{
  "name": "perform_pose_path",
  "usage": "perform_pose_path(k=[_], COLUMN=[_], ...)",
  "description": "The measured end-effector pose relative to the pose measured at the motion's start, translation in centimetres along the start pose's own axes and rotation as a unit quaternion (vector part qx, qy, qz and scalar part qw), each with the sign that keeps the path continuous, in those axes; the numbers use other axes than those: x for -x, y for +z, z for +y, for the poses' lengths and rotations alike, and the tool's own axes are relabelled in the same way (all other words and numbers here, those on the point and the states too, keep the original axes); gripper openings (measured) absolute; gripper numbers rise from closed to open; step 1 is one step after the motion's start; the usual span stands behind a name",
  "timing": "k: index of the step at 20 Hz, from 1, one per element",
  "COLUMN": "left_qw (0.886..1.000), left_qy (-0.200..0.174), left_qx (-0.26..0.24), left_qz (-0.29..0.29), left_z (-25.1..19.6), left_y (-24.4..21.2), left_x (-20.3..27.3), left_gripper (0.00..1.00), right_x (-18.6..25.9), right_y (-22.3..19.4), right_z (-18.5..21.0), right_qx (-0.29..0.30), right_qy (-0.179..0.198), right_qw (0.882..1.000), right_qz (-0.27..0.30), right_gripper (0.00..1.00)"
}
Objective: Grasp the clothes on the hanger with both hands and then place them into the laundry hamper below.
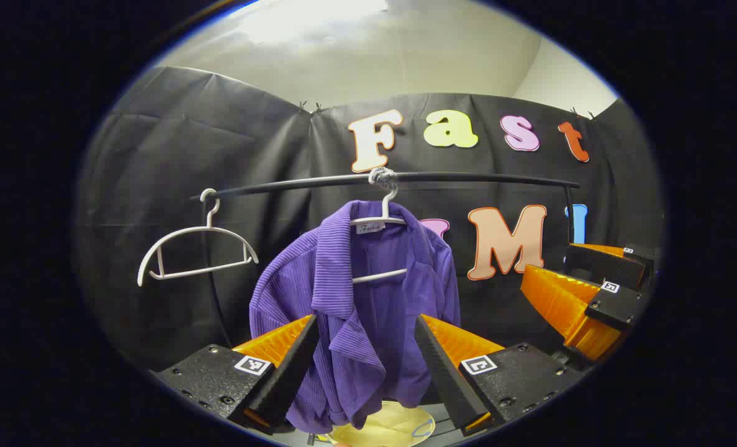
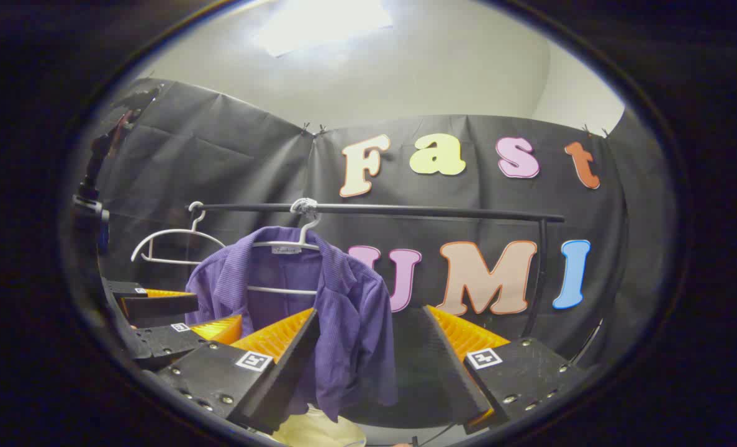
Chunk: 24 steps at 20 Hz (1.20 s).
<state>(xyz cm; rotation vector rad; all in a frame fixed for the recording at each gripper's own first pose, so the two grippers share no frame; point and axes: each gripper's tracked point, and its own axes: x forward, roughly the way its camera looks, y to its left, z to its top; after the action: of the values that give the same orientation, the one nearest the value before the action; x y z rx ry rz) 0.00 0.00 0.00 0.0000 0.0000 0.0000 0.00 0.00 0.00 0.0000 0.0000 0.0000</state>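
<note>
Below the black rail [image 1: 380,180], a purple shirt [image 1: 356,298] hangs from a white hanger [image 1: 380,220] hooked at the rail's middle; an empty white hanger [image 1: 197,251] hangs from the same rail farther toward its left end. Under the rail, directly beneath the shirt's hem, a pale yellow hamper [image 1: 387,428] shows its rim; in the right gripper view the same hamper [image 2: 318,431] appears below the cloth.

Left tongs [image 1: 365,347]: fingers apart, raised in front of the rail, with the shirt's lower front seen between them but not yet pressed by either finger. Right tongs [image 2: 371,354]: fingers likewise apart, held in front of the rail and nearer its right half, the shirt's right edge [image 2: 356,323] lying against the inner side of the left finger in view, though contact cannot be confirmed. Each pair of tongs appears at the edge of the other's view, side by side and level.

Step in hand, as judged: the approach before the grasp; the shirt is on its hanger and nothing is held. The next move calls for both tongs to advance toward the rail until cloth sits between the fingers, one on each side of the shirt, then to close, lift the shirt clear of the hanger's shoulders, and lower it to the hamper
</note>
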Motion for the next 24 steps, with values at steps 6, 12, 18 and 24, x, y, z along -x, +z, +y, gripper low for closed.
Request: perform_pose_path(k=[6, 12, 18, 24], left_qw=[1.0, 0.999, 0.997, 0.994], left_qy=[0.003, 0.03, 0.051, 0.072], left_qx=[-0.011, -0.002, -0.005, -0.006], left_qz=[0.009, 0.037, 0.062, 0.079], left_z=[0.3, 1.8, 2.6, 4.1], left_y=[-0.6, -2.7, -5.3, -7.1], left_x=[-1.0, -2.9, -5.7, -7.6], left_gripper=[0.92, 0.92, 0.92, 0.89], right_x=[0.0, 0.1, -0.3, -0.8], right_y=[-0.4, -0.7, -0.9, -1.4], right_z=[-0.4, -0.7, -0.9, -1.0], right_qx=[-0.004, -0.007, -0.005, -0.009], right_qy=[-0.006, -0.012, -0.017, -0.011], right_qw=[1.0, 1.0, 1.0, 1.0], right_qz=[0.003, 0.009, 0.009, 0.011], right_gripper=[0.98, 0.98, 0.98, 0.98])
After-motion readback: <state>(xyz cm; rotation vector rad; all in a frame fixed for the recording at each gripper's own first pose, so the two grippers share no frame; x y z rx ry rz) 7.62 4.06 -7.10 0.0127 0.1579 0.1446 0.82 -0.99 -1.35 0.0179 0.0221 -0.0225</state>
